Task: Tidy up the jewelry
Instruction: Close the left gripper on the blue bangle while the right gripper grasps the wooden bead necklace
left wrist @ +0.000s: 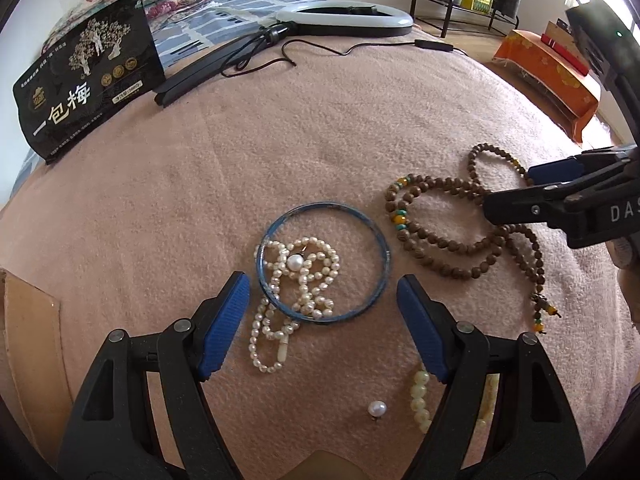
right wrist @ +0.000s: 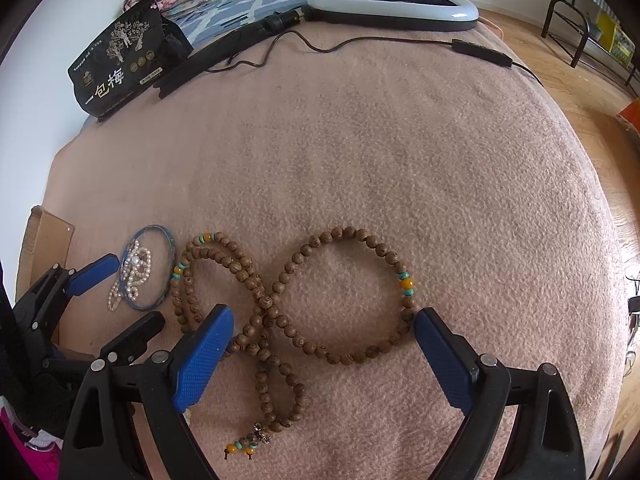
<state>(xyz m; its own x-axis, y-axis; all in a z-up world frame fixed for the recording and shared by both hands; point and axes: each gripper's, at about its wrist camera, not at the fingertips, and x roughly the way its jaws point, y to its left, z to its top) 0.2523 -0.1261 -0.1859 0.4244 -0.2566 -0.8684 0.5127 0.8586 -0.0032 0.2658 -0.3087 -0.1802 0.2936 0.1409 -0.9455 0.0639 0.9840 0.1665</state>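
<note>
While both tools [left wrist: 322,292] [right wrist: 324,332] gape: one blue bangle [left wrist: 380,240], one pearl strand [left wrist: 304,276], one wooden-bead strand [right wrist: 344,236].

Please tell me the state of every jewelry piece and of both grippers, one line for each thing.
Left gripper: open, above the bangle, holding nothing.
Right gripper: open, above the wooden bead strand, holding nothing.
Blue bangle: flat on the blanket, overlapping the pearls.
Pearl necklace: bunched, partly inside the bangle.
Wooden bead strand: loosely looped on the blanket.
Loose pearl: lying alone.
</note>
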